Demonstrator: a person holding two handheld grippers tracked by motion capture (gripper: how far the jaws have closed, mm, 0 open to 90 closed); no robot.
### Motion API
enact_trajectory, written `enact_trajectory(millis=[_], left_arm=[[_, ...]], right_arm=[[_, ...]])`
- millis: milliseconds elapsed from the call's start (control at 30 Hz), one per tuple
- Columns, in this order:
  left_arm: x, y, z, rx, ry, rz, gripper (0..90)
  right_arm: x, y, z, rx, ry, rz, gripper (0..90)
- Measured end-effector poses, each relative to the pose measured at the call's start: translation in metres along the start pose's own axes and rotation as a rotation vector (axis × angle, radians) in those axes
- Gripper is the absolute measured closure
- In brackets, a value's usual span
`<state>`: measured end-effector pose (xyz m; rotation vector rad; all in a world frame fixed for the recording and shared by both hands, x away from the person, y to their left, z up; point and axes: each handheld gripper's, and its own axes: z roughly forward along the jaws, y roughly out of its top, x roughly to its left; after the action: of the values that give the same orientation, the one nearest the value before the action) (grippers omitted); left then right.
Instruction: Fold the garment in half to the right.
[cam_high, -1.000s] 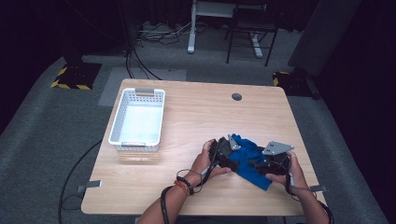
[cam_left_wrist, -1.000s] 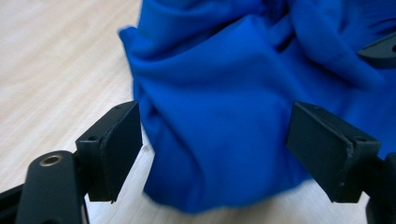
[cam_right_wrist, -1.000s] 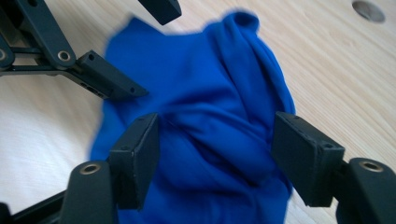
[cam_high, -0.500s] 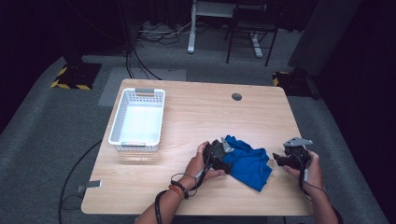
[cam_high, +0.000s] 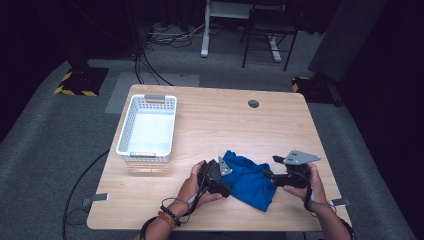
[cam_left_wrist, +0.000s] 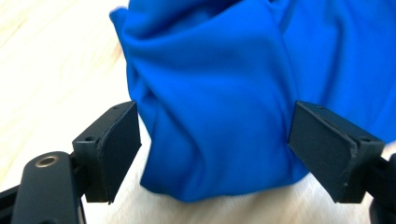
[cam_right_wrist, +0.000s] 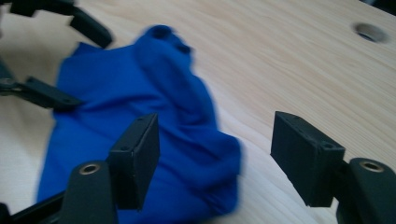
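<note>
Wooden table (cam_high: 210, 125): blue cloth (cam_high: 250, 181), crumpled, between my left gripper's (cam_left_wrist: 212, 144) spread jaws; my right gripper (cam_right_wrist: 215, 154) spread too, beside it.

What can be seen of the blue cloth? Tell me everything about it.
The blue cloth is a vivid, plain, soft-looking fabric, crumpled into folds and lying in a loose heap on the wooden table near its front edge. A rumpled fold stands between the open jaws of the left gripper at its left side. The right gripper, also open, hovers at its right edge, one jaw over the fabric. The white basket sits apart, to the left.
</note>
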<state>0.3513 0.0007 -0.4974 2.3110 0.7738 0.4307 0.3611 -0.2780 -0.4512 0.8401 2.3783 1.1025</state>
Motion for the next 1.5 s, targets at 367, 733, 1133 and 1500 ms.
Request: enact_trajectory(millis=[367, 733, 1133, 1500], left_arm=[[-0.002, -0.018, -0.005, -0.024, -0.023, -0.009, 16.8], [0.006, -0.028, -0.006, -0.047, -0.067, -0.072, 16.8], [0.015, -0.031, -0.013, -0.017, -0.086, -0.044, 16.6], [0.019, -0.034, -0.013, -0.025, -0.104, -0.048, 16.6]], right_arm=[[-0.01, -0.016, 0.046, 0.22, -0.161, 0.015, 37.9], [-0.04, -0.035, 0.025, 0.27, -0.159, 0.099, 34.1], [-0.003, 0.041, 0.038, 0.078, 0.037, -0.087, 33.5], [0.023, 0.081, 0.137, 0.228, 0.104, -0.248, 33.7]])
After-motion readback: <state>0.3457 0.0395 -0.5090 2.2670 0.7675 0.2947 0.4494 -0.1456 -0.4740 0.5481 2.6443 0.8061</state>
